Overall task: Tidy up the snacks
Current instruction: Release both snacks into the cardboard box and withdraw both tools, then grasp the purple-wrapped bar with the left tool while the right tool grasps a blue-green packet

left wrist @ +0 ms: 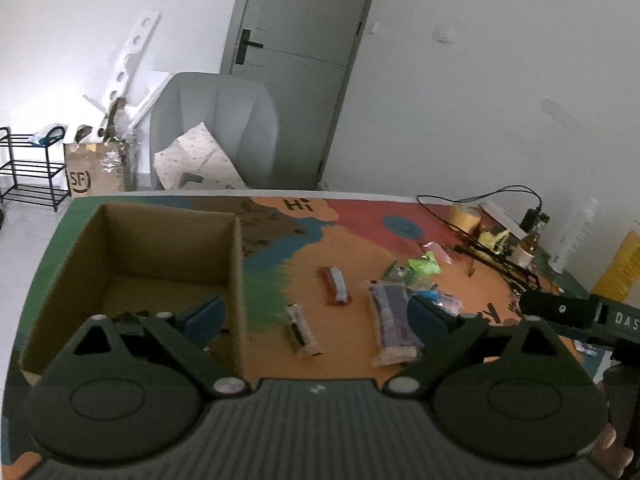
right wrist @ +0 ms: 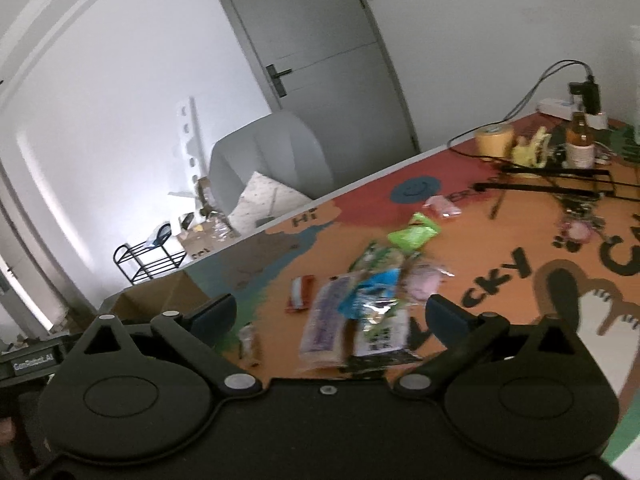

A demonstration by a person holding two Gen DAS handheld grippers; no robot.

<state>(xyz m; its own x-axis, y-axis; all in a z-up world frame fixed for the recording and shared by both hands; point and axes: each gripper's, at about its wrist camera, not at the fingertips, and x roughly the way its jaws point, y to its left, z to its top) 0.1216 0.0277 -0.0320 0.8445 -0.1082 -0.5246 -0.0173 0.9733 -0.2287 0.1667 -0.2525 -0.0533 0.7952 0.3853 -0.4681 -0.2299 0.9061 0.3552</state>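
My left gripper [left wrist: 316, 312] hangs with its jaws spread wide and nothing between the pads. Its left finger sits over the open cardboard box [left wrist: 132, 264], which lies ahead and to the left on the painted table [left wrist: 320, 232]. Just ahead, between my fingers, lies a small dark-and-white bar [left wrist: 301, 330]; a red-and-blue bar [left wrist: 335, 285] lies farther ahead, and a long purple packet [left wrist: 390, 320] lies just inside my right finger.

My right gripper [right wrist: 332, 312] is spread wide too, holding nothing. Directly ahead of it sits a loose heap of snacks: the purple packet [right wrist: 327, 320], a blue-and-silver pouch [right wrist: 374, 300] lying partly over it, and a bright green bag [right wrist: 414, 234] beyond. The box corner [right wrist: 160, 292] shows off to my left.
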